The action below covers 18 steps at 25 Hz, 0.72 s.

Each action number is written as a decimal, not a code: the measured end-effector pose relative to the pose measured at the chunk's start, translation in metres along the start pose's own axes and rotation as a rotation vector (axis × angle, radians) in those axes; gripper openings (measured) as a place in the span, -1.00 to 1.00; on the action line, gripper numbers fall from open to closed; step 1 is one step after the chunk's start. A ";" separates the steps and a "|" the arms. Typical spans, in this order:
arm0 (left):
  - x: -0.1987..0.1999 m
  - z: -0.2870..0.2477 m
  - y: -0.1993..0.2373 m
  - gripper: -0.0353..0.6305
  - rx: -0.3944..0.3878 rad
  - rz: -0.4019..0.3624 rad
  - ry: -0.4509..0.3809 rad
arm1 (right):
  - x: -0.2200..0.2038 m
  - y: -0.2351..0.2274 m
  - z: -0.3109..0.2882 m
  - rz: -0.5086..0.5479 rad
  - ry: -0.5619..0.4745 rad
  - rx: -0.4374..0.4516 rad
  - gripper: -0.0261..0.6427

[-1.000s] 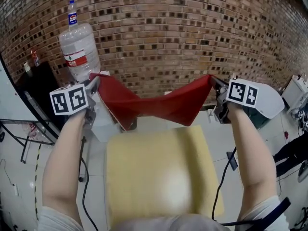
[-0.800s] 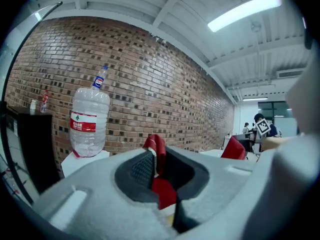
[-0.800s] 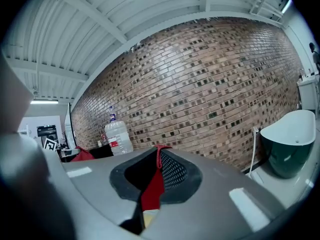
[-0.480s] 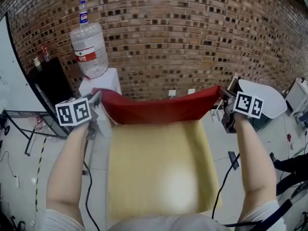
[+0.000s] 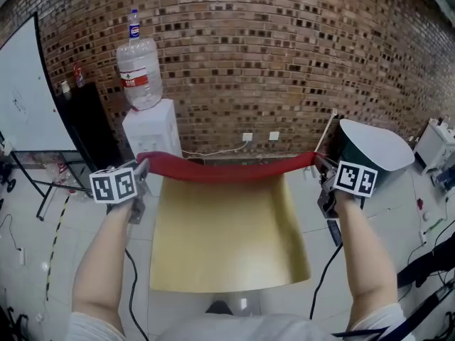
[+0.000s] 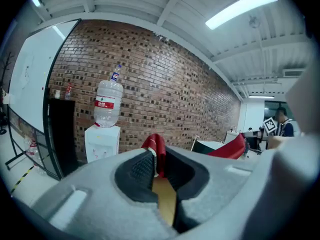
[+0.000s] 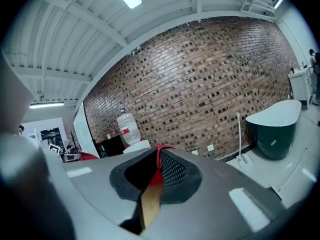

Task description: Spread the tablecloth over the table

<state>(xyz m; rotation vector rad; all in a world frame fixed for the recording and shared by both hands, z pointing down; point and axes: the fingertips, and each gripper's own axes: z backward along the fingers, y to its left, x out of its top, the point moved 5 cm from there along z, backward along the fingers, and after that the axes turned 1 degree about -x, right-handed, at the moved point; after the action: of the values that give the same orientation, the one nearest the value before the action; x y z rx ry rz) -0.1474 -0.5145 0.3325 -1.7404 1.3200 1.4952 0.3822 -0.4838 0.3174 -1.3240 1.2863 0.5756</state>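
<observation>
Red tablecloth [image 5: 227, 170] held stretched along the far edge of the yellow surface [image 5: 227, 240].
In front of the brick wall [image 5: 284, 62], the surface lies bare in the middle, and the cloth runs as a bunched red band across its far edge, taut between both claws. The left claw [image 5: 143, 165] is pressed together on the cloth's left corner, and the right claw [image 5: 317, 160] likewise pinches its right corner.
</observation>
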 end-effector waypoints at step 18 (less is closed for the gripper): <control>-0.219 0.098 -0.047 -0.83 0.055 0.125 0.257 | -0.198 -0.013 0.126 0.025 0.271 -0.112 -0.90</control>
<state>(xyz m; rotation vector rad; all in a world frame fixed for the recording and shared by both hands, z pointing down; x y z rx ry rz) -0.1360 -0.3361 0.4996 -1.8939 1.6093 1.3178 0.3822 -0.3055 0.4705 -1.5192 1.5097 0.5030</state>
